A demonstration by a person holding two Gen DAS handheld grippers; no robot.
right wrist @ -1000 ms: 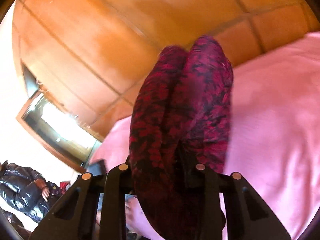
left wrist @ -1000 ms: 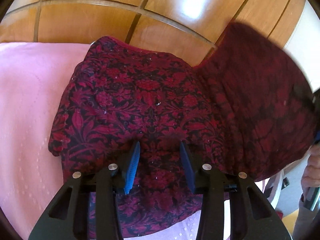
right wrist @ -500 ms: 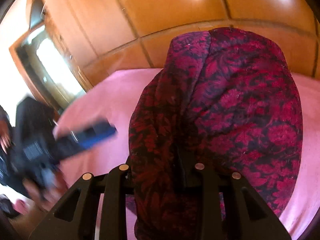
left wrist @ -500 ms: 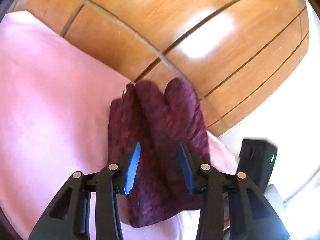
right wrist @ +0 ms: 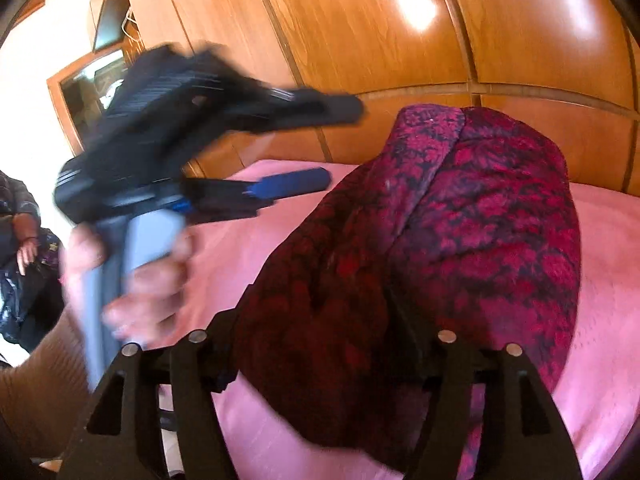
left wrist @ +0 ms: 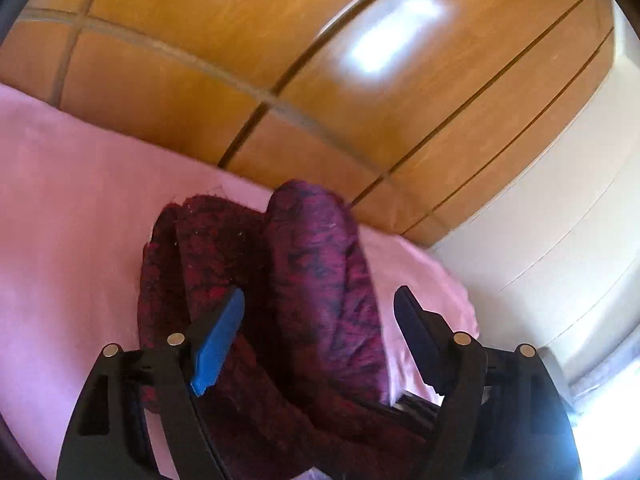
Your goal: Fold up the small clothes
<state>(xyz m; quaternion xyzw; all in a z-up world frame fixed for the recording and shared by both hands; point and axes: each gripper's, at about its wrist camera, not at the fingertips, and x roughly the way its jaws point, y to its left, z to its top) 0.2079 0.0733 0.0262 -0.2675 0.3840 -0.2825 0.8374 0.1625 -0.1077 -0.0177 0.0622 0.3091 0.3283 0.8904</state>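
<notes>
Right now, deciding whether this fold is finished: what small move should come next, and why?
Probably draw the right gripper straight back. Its jaws have just been opening around the folded red floral garment, which lies on the pink bedsheet; the left gripper is already open.

Garment (left wrist: 320, 280): soft patterned cloth; sheet (left wrist: 72, 216) matt; wood panels (left wrist: 280, 32) glossy.

Crimson garment (right wrist: 460, 240) with a black floral pattern, on a plain pink bedsheet (right wrist: 608, 264); behind it, glossy orange-brown wood panelling (left wrist: 280, 40); one blue, possibly rubber, finger pad (left wrist: 218, 340).
</notes>
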